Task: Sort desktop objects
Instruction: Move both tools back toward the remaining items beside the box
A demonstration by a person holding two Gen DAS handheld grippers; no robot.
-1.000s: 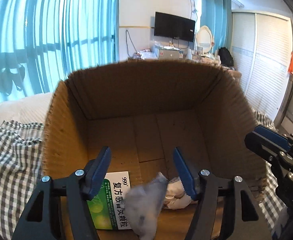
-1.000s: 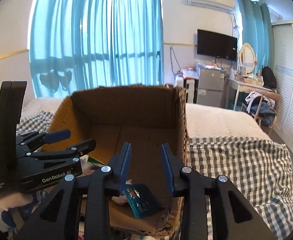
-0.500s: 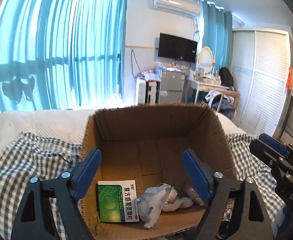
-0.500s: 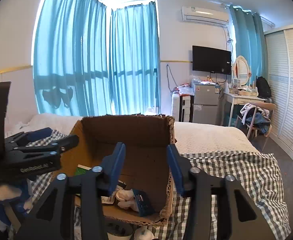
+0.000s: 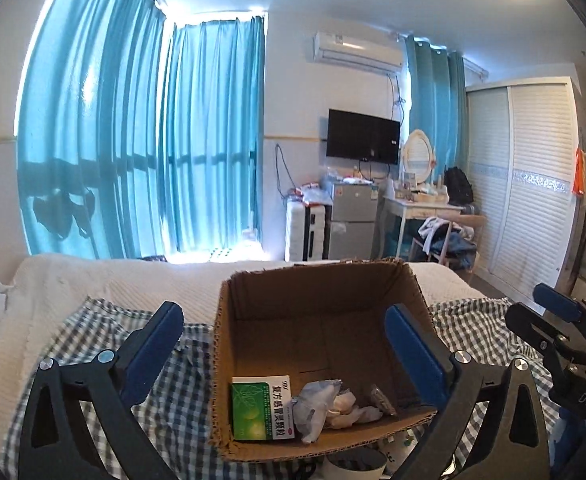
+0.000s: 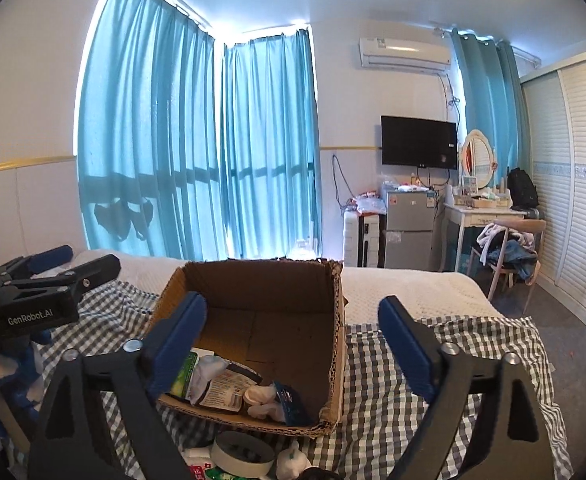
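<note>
Pulled back and up from the open brown cardboard box (image 5: 321, 344) over the last second, both grippers, so that the whole box now shows where only its inside filled the view before. Left gripper (image 5: 289, 344) with blue-padded fingers (image 5: 155, 350) spread wide, just been opening, nothing between them but the view of the box beyond. Right gripper (image 6: 293, 344) likewise wide apart, fingers (image 6: 405, 354) just been opening, holding nothing.

Resting on a grey-and-white checked cloth (image 6: 413, 384) spread over a white textured bed (image 5: 105, 280), the box. Lying flat inside at its near left corner, a green-and-white medicine packet with Chinese print (image 5: 261, 407). Just beside it to the right, a crumpled clear plastic wrapper (image 5: 313, 404), then white crumpled tissue (image 5: 347, 410) touching it. Seen from the right wrist, also a flattened dark snack wrapper with a red-and-white label (image 6: 223, 394) and a small teal card-like packet (image 6: 291, 402) leaning by the near wall.

Outside the box, on the cloth just in front of it, a white roll of tape (image 6: 243, 456) and a small white wad (image 6: 291, 462).
</note>
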